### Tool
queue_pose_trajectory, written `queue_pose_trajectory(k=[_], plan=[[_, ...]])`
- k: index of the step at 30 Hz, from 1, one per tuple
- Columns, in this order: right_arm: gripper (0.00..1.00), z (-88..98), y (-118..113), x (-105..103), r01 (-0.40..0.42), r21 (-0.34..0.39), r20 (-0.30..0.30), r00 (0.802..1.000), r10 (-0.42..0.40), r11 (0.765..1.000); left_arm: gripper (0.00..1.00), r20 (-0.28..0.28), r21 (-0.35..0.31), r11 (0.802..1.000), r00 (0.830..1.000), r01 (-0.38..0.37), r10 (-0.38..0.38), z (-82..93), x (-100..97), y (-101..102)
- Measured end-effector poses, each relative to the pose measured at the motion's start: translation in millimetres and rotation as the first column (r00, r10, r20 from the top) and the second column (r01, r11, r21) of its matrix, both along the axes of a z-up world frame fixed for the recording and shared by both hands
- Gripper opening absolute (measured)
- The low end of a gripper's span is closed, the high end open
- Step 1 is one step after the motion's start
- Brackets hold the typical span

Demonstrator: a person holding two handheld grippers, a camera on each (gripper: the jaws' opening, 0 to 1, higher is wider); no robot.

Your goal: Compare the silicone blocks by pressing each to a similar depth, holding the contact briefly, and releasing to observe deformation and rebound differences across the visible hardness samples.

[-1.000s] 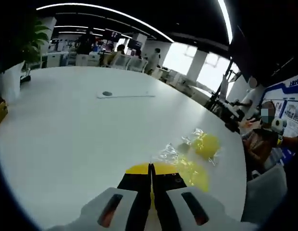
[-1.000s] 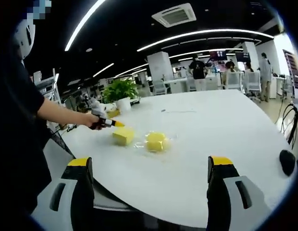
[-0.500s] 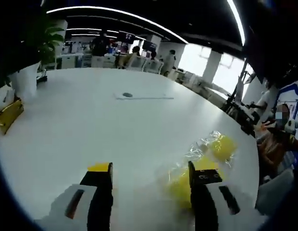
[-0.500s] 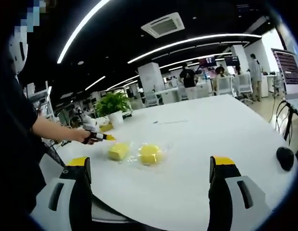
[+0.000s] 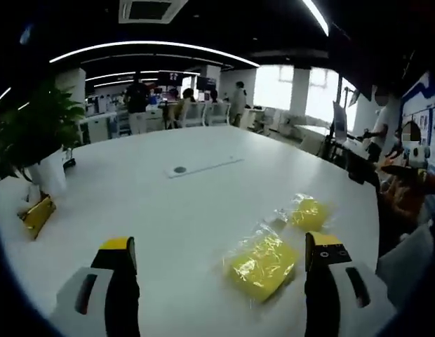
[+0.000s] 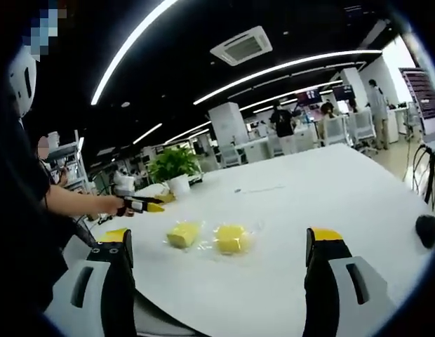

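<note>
Two yellow silicone blocks in clear wrap lie on the white table [image 5: 168, 203]. In the left gripper view the nearer block [image 5: 263, 260] lies just ahead between the jaws, toward the right one, and the farther block [image 5: 307, 213] sits beyond it. My left gripper [image 5: 221, 254] is open and lifted clear of the blocks. In the right gripper view the two blocks [image 6: 182, 234] [image 6: 231, 239] rest side by side at mid-table, well ahead of my right gripper [image 6: 221, 242], which is open and holds nothing. The left gripper [image 6: 144, 206] shows there in a person's hand, above and left of the blocks.
A potted plant [image 5: 42, 140] and a small yellow item [image 5: 36, 215] stand near the table's left edge. A flat cable plate [image 5: 203, 167] lies mid-table. A dark round object [image 6: 426, 229] sits at the far right. People and chairs stand beyond the table.
My left gripper has gone from shut against the nearer block to wide open, and it has risen away from it. The right gripper stays open and nearly still.
</note>
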State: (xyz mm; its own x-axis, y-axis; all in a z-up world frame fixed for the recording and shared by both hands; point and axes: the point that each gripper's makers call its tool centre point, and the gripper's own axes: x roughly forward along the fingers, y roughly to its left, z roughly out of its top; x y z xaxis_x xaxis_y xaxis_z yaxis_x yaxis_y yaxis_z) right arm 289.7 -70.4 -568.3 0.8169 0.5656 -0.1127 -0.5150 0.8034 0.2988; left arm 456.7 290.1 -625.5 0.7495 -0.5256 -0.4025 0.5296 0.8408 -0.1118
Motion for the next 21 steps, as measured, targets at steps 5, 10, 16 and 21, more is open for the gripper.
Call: queue_pose_trajectory(k=[5, 10, 16, 21], plan=[[0.96, 5.8, -1.0, 2.3, -0.007, -0.004, 0.023, 1.0, 0.007, 1.0, 0.99, 0.06, 0.006, 1.0, 0.998, -0.025, 0.025, 19.4, -9.7, 7.3], [0.96, 9.3, 2.3, 5.0, -0.009, -0.019, 0.044, 0.999, 0.01, 1.0, 1.0, 0.089, -0.064, 0.997, 0.995, -0.031, 0.037, 41.5, -28.7, 10.2], [0.95, 5.5, 11.4, 5.2, -0.026, -0.017, 0.044, 0.999, 0.027, 1.0, 1.0, 0.186, -0.083, 0.996, 0.982, -0.018, 0.033, 67.0, -60.4, 15.5], [0.93, 5.3, 19.9, 4.5, -0.06, -0.029, 0.046, 0.997, 0.061, 0.998, 1.0, 0.238, -0.105, 0.994, 0.97, -0.016, 0.041, 82.6, -81.8, 21.0]])
